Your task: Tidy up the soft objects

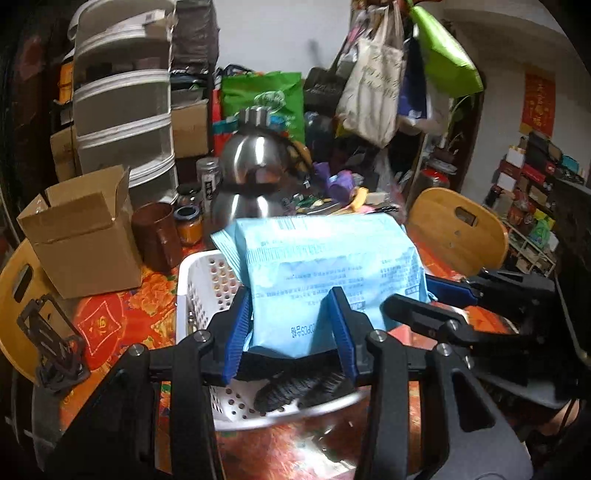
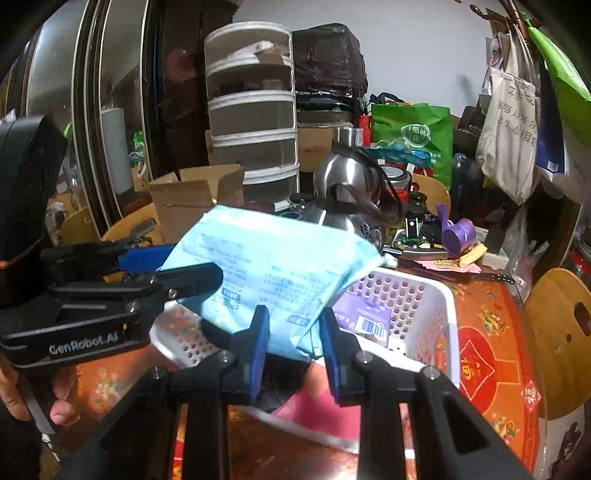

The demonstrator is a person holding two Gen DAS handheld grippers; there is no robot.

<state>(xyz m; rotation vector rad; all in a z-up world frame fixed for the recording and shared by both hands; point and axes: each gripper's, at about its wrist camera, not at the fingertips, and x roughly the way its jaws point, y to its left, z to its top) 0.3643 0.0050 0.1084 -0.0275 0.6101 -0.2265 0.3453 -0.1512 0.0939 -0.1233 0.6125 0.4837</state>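
White wall (image 1: 266, 33), wooden chairs (image 1: 458, 232), red patterned tablecloth (image 2: 491, 354).

— That pale blue pack (image 1: 332, 266): is it glossy plastic film?
— Yes, slightly crinkled. The basket (image 1: 207, 280) is white perforated plastic, the kettle (image 1: 255, 162) polished metal, the box (image 1: 81, 236) matt cardboard.

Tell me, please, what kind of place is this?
Probably a cluttered home dining or storage room: a steel kettle on a red patterned tablecloth, tote bags hanging on the wall, and stacked boxes.

Cluttered home – kettle (image 1: 255, 173), tote bags (image 1: 371, 92)
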